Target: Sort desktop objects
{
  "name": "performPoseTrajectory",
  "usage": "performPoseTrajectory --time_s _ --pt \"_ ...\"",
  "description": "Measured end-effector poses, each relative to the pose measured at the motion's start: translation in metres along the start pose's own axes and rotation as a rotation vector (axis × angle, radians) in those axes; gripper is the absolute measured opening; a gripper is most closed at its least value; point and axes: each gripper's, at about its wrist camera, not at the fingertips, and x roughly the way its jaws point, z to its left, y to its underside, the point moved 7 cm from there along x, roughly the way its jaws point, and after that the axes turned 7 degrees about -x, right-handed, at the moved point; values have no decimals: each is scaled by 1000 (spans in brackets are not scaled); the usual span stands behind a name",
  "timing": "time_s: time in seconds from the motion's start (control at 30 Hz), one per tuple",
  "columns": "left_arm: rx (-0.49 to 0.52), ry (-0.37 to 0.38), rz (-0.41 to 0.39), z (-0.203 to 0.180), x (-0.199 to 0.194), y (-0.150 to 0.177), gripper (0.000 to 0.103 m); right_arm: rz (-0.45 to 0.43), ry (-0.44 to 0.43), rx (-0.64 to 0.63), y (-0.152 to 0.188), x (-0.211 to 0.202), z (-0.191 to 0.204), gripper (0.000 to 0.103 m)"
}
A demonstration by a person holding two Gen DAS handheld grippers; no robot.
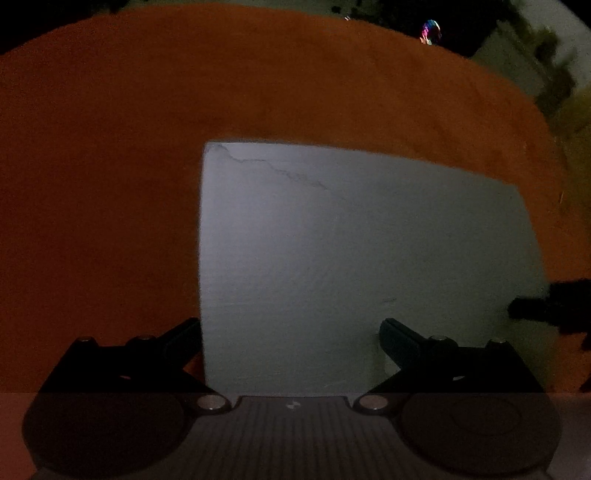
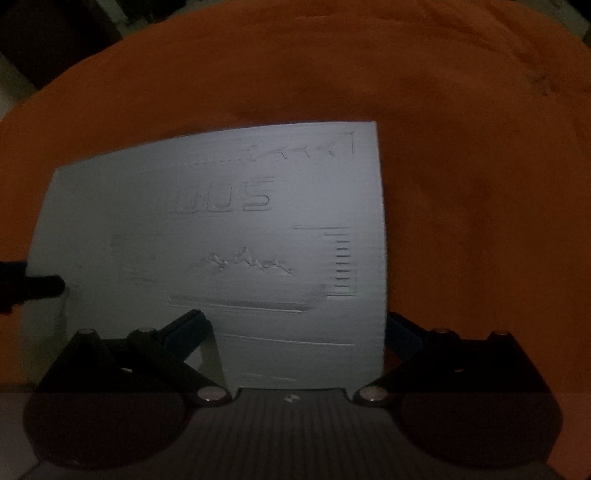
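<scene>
A flat pale grey box (image 1: pixel 362 266) stands on an orange cloth (image 1: pixel 110 166). My left gripper (image 1: pixel 291 336) straddles its left end: one finger is outside the box edge, the other lies across its plain face. My right gripper (image 2: pixel 295 328) straddles the other end of the same box (image 2: pixel 236 240), whose face here bears embossed lines and the digits "500" upside down. One right finger lies on that face, the other is past the box's right edge. The jaws of both stand apart at about the box's thickness. The light is dim.
The orange cloth (image 2: pixel 480 184) covers the surface all round the box. A small multicoloured object (image 1: pixel 430 30) sits at the cloth's far edge. The other gripper's dark tip shows at the box's side in each view (image 1: pixel 546 306) (image 2: pixel 33 284).
</scene>
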Motion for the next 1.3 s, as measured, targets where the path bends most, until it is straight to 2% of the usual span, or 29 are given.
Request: performPoseTrajectory --time_s 0.07,0.2,0.33,0.47,0.67,0.9,1.1,1.3 --pt "-11 -5 -7 1 -7 -4 102 -1 -20 3 -2 -4 1 103" --pt "-118 6 -8 10 -24 -10 102 -45 -77 20 -12 -23 0 103" --pt "-107 -4 -2 9 -37 -15 102 -84 -95 28 -21 -38 -2 103" --pt "-106 3 -24 4 -46 -18 102 -115 -68 21 -24 -48 -5 103" --pt "-121 -15 -10 -5 -52 -27 102 -76 -34 50 -24 -45 -4 103" --pt "-86 -31 -18 -10 -53 -32 102 -16 -18 56 -33 -53 4 103" --pt "-91 -4 -34 -10 -76 -37 102 -18 -43 83 -26 -68 -6 103" --pt "-65 21 -61 -6 -110 -29 102 -21 -76 75 -18 -89 -2 103"
